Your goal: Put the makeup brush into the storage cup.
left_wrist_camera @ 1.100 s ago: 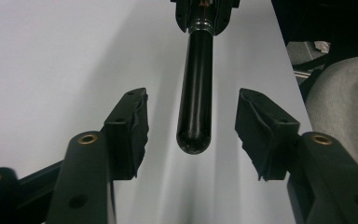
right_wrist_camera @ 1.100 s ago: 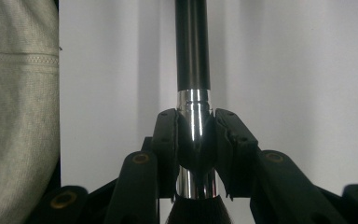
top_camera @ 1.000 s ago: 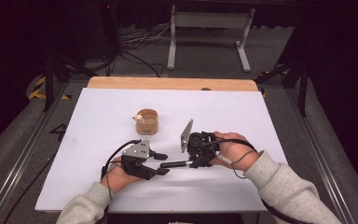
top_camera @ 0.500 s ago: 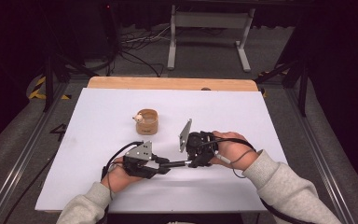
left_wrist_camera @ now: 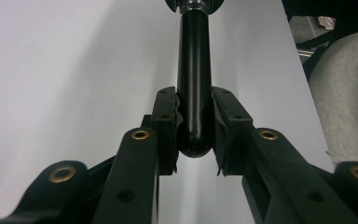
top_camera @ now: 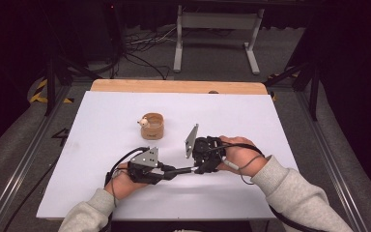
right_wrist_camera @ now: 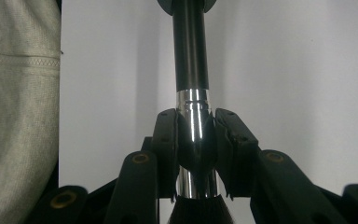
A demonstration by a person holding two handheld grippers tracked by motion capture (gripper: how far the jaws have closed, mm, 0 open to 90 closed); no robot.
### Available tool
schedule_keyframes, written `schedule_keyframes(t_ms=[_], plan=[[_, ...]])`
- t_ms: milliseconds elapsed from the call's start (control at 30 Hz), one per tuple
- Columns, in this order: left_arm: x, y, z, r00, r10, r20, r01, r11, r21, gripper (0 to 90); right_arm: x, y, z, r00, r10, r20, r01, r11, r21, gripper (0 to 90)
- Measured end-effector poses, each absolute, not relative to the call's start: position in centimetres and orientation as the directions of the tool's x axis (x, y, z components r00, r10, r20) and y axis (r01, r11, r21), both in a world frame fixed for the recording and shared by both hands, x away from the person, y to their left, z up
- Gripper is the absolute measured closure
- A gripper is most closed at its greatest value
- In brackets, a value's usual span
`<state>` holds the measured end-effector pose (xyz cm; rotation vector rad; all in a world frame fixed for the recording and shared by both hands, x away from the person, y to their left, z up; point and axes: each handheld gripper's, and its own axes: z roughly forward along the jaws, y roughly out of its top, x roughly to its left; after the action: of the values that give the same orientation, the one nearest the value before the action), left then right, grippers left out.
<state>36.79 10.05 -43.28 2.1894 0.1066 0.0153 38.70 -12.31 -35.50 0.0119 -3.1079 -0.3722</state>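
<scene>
My left gripper (left_wrist_camera: 195,135) has just been closing, and its pads now pinch the rounded black end of a slim pen-like rod (left_wrist_camera: 194,79). My right gripper (right_wrist_camera: 195,140) is clamped on the same rod's chrome band (right_wrist_camera: 193,121), so the rod bridges the two tools. In the high view it lies low over the white table (top_camera: 270,116), between my left gripper (top_camera: 166,172) and my right gripper (top_camera: 198,168), with a small wooden ring (top_camera: 152,126) well apart at about eleven o'clock from the rod.

I judge the risk is slip: the left pads hold only the last rounded bit, so a pull or twist could pop it free, and the chrome is slick. The rod's middle is cut off at twelve o'clock in both gripper views. Whether it is a capped pen, and what pale thing sits on the ring, I cannot tell.
</scene>
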Motion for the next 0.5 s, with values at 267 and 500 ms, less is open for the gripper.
schedule_keyframes(t_ms=[267, 500], plan=[[36.65, 10.07, -43.18, 0.997, 0.078, -0.016, 0.058, -0.586, 0.808, 74.1, 38.65, -12.39, -35.60, -1.000, -0.021, 0.009, -0.018, 0.969, 0.247, 70.3], [36.52, 10.25, -42.94, 0.997, 0.082, -0.003, 0.051, -0.579, 0.814, 74.5, 38.61, -12.60, -35.38, -0.999, -0.039, -0.008, -0.040, 0.962, 0.270, 68.9]])
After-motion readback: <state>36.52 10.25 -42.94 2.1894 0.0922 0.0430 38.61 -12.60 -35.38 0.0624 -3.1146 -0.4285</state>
